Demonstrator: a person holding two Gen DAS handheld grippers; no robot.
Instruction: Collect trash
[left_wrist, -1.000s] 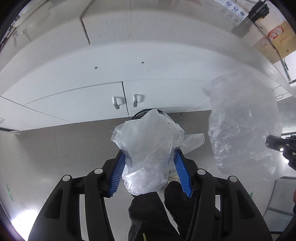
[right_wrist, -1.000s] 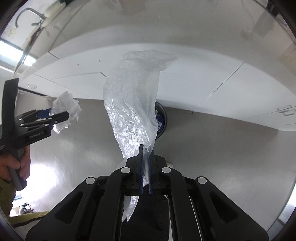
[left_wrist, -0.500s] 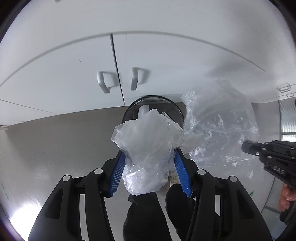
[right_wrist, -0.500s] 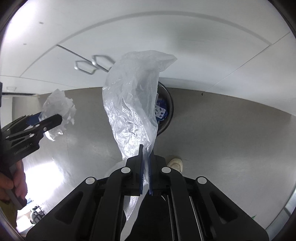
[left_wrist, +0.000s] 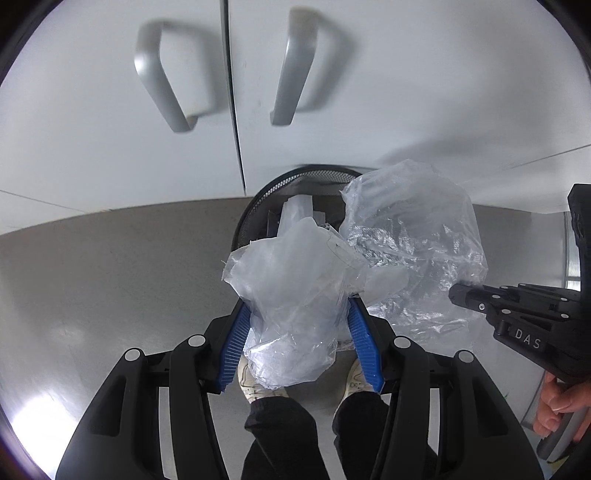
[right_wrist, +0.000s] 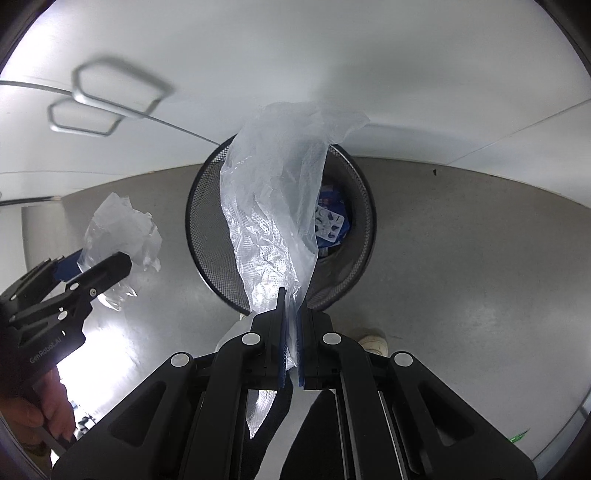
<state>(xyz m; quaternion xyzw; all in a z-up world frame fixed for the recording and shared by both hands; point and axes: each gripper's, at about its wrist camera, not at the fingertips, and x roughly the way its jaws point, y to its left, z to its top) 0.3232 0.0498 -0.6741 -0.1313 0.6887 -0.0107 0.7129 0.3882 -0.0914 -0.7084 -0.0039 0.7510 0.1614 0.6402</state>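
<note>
My left gripper (left_wrist: 295, 314) is shut on a crumpled clear plastic wad (left_wrist: 295, 295), its blue pads pressing both sides; the same wad (right_wrist: 122, 229) shows at the left of the right wrist view. My right gripper (right_wrist: 291, 295) is shut on a long clear plastic bag (right_wrist: 273, 206) that stands up over the bin's mouth; the bag (left_wrist: 417, 251) shows at the right of the left wrist view. Below both sits a round black mesh bin (right_wrist: 207, 206), its rim (left_wrist: 258, 199) partly hidden by plastic. Blue printed packaging (right_wrist: 330, 221) lies inside it.
White cabinet doors with two grey handles (left_wrist: 291, 66) stand right behind the bin. The floor (left_wrist: 110, 266) is smooth grey. A person's white shoes (left_wrist: 255, 384) and dark trouser legs show under my left gripper. A hand (left_wrist: 557, 402) holds the right tool.
Both grippers have sunk a long way toward the floor with their plastic still held. The bin and the cabinet handles now loom much larger.
</note>
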